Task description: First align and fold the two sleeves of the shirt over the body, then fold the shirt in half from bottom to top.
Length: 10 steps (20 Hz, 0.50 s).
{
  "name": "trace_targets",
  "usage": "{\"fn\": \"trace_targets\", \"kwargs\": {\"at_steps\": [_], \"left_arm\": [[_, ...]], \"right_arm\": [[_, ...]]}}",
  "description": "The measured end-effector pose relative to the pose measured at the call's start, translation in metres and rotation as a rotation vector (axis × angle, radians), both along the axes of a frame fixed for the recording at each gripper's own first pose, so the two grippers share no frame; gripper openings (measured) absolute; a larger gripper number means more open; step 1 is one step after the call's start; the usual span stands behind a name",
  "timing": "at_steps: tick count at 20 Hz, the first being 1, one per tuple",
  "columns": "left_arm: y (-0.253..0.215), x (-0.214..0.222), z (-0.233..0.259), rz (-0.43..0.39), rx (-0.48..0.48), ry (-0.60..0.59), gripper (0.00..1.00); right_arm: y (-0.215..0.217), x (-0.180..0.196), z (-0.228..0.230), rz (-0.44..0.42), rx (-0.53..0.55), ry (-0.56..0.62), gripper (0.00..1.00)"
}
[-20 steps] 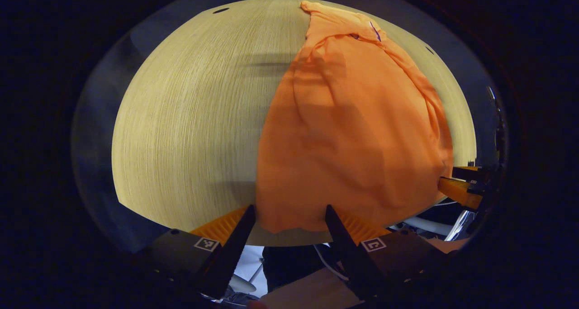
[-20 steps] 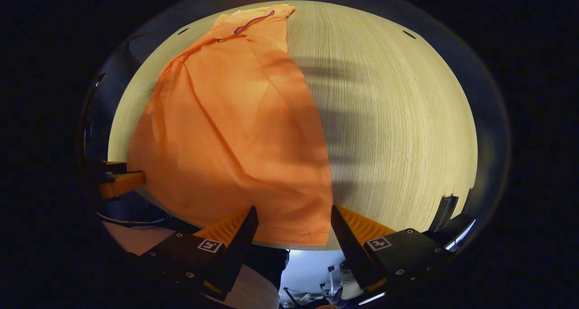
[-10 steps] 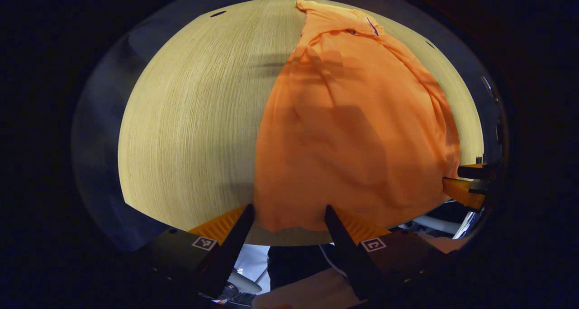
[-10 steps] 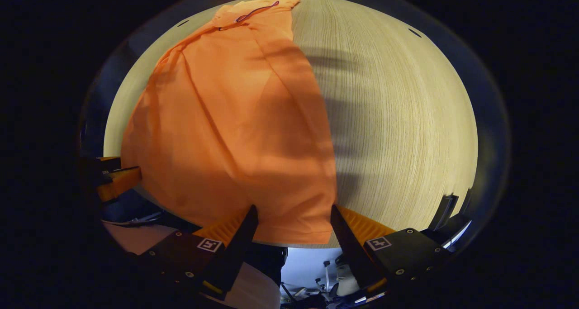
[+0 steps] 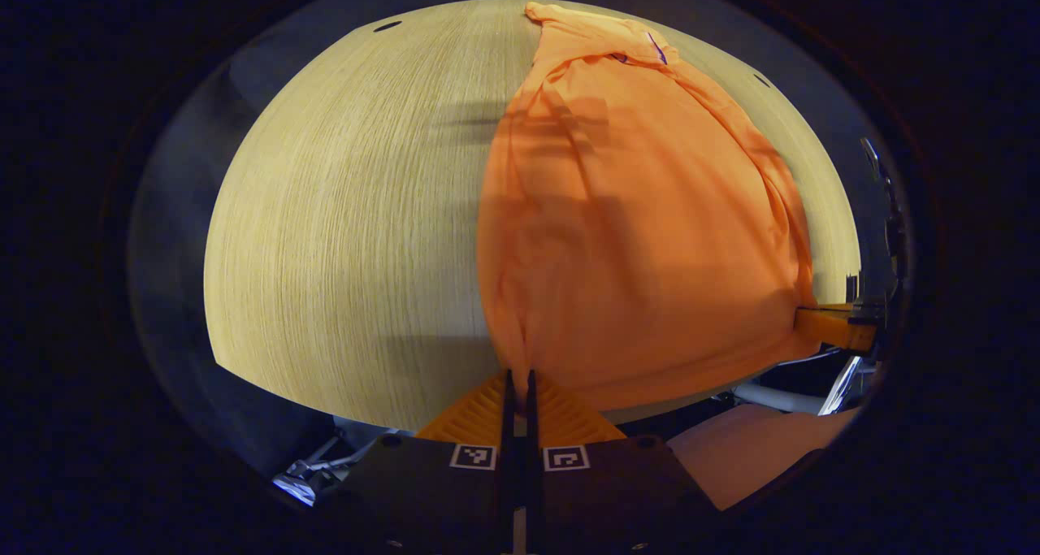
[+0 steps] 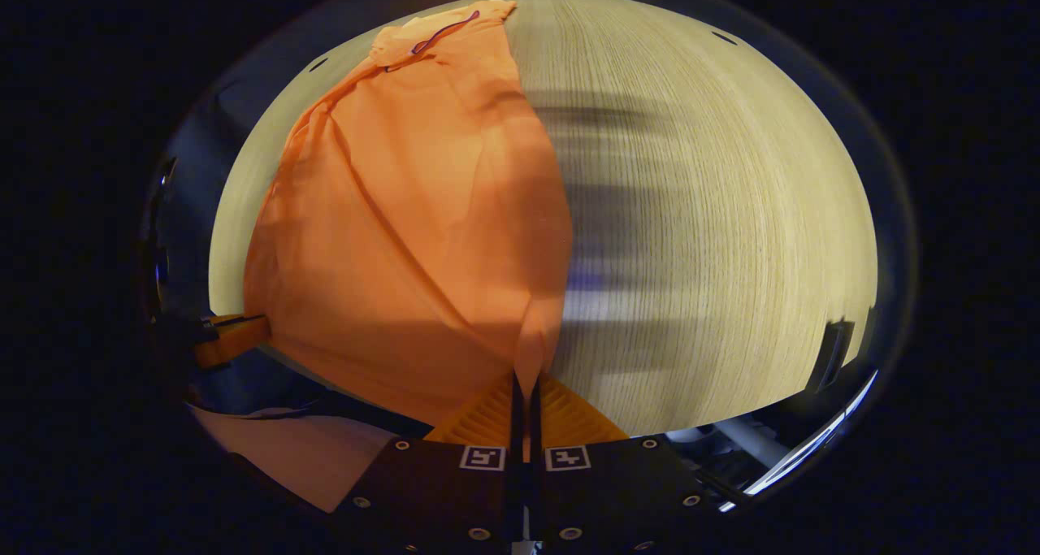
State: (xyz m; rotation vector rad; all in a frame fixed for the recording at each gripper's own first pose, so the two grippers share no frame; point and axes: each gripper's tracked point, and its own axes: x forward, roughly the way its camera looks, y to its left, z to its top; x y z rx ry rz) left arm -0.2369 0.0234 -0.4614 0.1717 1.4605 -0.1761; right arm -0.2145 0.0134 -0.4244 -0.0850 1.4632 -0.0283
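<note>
Both grippers, left [image 5: 520, 374] and right [image 6: 525, 380], now pinch the shirt [image 5: 634, 230] hem at the table [image 5: 341, 214] edge; earlier they gaped, pinched cloth hidden.

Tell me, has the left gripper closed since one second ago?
Yes. The left gripper has closed on the shirt hem at the table's near edge; before, its fingers stood apart.

One orange shirt [image 5: 634, 230] [image 6: 414, 230], one wooden table [image 5: 341, 214] [image 6: 707, 214], two grippers: left gripper [image 5: 520, 374] and right gripper [image 6: 525, 379], each with two fingers, both pinching the shirt hem.
</note>
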Motion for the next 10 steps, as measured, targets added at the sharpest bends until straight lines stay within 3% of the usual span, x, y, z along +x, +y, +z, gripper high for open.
{"fn": "trace_targets", "kwargs": {"at_steps": [2,10], "left_arm": [[-0.002,-0.002,-0.003,0.0,-0.033,-0.001,0.01],[-0.01,0.022,0.036,0.037,-0.119,-0.027,0.01]], "right_arm": [[0.006,0.0,0.006,0.017,0.003,-0.007,0.0],[0.013,0.032,0.044,0.043,0.043,-0.076,0.0]]}}
